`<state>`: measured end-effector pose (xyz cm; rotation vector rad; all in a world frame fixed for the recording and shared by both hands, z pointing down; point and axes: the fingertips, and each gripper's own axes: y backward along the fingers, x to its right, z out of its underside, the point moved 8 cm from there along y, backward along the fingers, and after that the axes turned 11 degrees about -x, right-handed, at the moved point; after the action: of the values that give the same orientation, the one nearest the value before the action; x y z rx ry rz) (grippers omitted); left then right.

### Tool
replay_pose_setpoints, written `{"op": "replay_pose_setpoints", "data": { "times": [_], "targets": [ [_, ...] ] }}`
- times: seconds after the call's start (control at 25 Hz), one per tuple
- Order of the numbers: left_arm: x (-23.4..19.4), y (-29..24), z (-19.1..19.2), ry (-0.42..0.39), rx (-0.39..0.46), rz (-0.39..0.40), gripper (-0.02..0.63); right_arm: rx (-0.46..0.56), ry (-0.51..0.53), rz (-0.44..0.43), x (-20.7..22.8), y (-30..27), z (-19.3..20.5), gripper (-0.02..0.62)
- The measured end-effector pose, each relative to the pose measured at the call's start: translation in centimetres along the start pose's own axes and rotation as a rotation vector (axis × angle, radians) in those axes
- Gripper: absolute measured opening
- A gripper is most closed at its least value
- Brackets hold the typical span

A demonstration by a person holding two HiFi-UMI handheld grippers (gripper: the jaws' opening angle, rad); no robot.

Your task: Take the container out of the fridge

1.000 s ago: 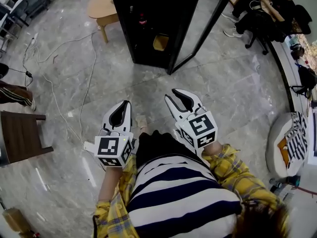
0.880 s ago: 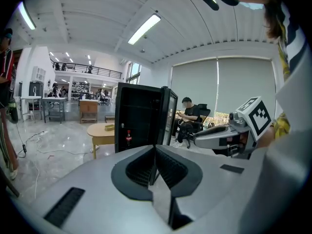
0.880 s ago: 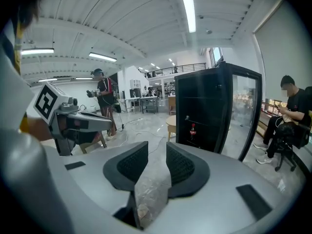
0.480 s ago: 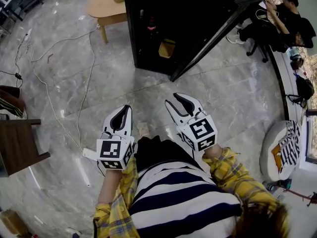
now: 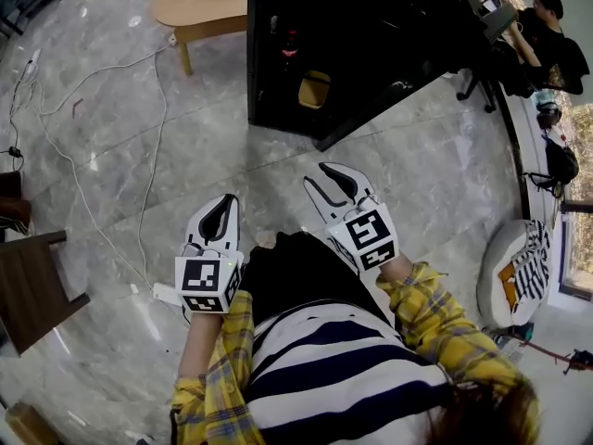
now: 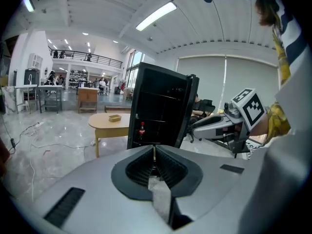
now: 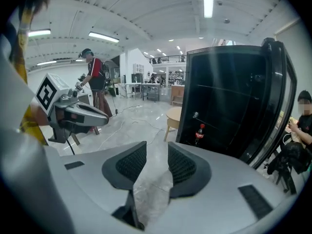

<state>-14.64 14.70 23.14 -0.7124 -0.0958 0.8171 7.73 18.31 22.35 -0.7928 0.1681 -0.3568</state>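
Approach stage; no contact with the target yet.

**Target.** The container [image 5: 315,89], yellow, sits on a low shelf inside the black fridge [image 5: 371,35]. It lies straight ahead of the right fingers and well apart from them. From the left fingers it is ahead and off to the right. A red-capped bottle [image 7: 199,133] stands on a shelf above it. The fridge door [image 7: 275,111] hangs open, beyond the right fingers and to their right, so the shelves are exposed to a direct reach.

**Left gripper** [image 6: 154,147]. Its fingers are pressed together with nothing between them. It is carried low in front of the person's body, pointing at the fridge. It appears to be idle, or perhaps kept in reserve for steadying the door.

**Right gripper** [image 5: 318,176]. Its fingers are spread and have just been opening, with only floor showing in the gap. Judged as preparation: they seem set wide now so they can pass around the container's wall on arrival.

**Surroundings.** A wooden desk [image 5: 199,3] stands beyond the left fingers, beside the fridge. Cables trail on the floor [image 5: 111,137] well to the left of both grippers.

**Risk.** The low shelf calls for a downward reach past the door edge.
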Motion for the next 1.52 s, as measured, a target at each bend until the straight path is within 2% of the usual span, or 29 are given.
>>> {"op": "replay_pose_setpoints", "data": {
  "times": [0.4,0.64,0.8,1.16,1.52],
  "targets": [
    [-1.7,-3.7,1.1,-0.013,-0.024,-0.039,0.023,-0.081,0.203,0.001,2.5,-6.4,-0.1,0.129],
    [-2.0,-7.1,2.0,0.061,-0.028,-0.129,0.023,-0.128,0.313,-0.027,5.3,-10.6,1.4,0.129],
    [-1.6,-10.0,2.8,0.114,-0.052,-0.163,0.023,-0.162,0.389,-0.045,8.1,-13.7,2.4,0.129],
    [-1.8,-16.8,5.5,0.167,-0.112,-0.172,0.023,-0.224,0.413,-0.039,12.6,-21.0,5.4,0.129],
    [-3.2,-22.8,8.5,0.215,-0.141,-0.186,0.023,-0.289,0.411,-0.012,15.2,-27.6,8.2,0.129]
  ]
}}
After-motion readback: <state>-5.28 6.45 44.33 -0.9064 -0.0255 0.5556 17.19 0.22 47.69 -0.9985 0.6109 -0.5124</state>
